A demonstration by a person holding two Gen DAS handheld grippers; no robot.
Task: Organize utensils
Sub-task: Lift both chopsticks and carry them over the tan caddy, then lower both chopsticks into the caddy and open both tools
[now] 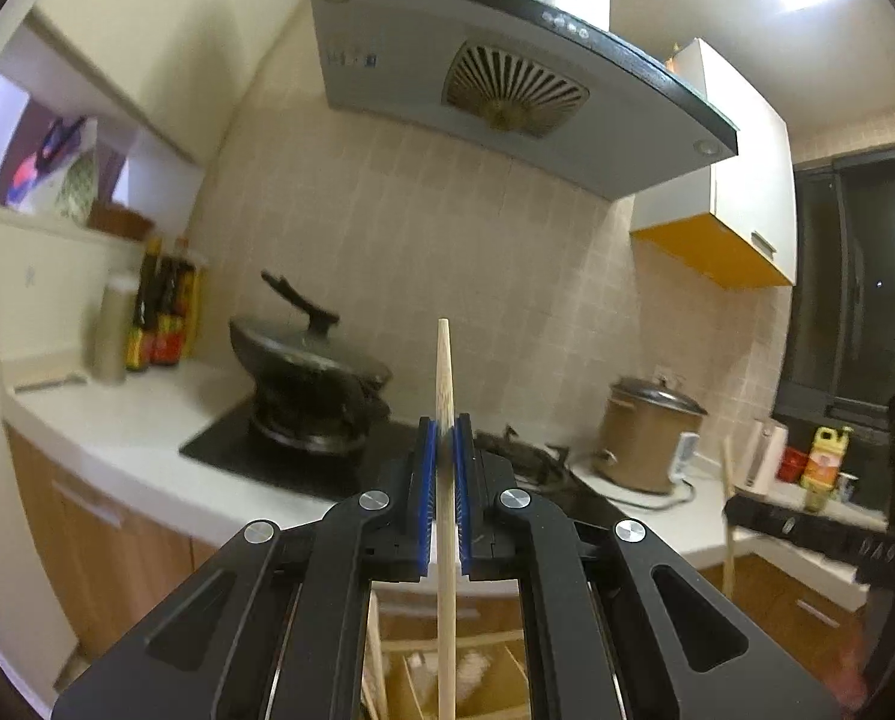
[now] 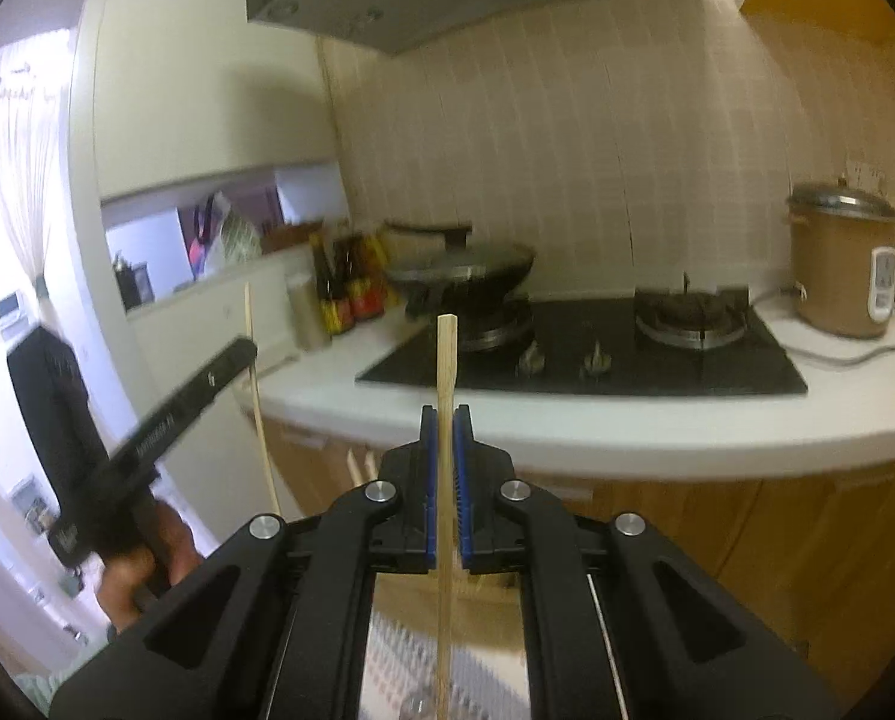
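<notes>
Left wrist view: left tool (image 1: 445, 420) clenched on a chopstick (image 1: 444, 372), upright, above the surface (image 1: 135, 420); wok (image 1: 309, 360) and cooker (image 1: 645, 438) behind.

Right wrist view: right tool (image 2: 445, 411) grips a second chopstick (image 2: 446, 354); stove (image 2: 591, 354) ahead, blurry bottles (image 2: 351, 288) left.

Two pale wooden chopsticks (image 1: 444, 396) (image 2: 446, 354), upright, one clamped in each hand-held gripper.

Both chopsticks (image 1: 445, 480) (image 2: 445, 450) are pale, matt, smooth wood. The grippers (image 1: 445, 438) (image 2: 445, 426) are matt black plastic with ribbed blue pads and shiny metal rivets. The hob (image 2: 597, 354) is glossy black glass; the counter (image 2: 627, 426) is smooth white.
</notes>
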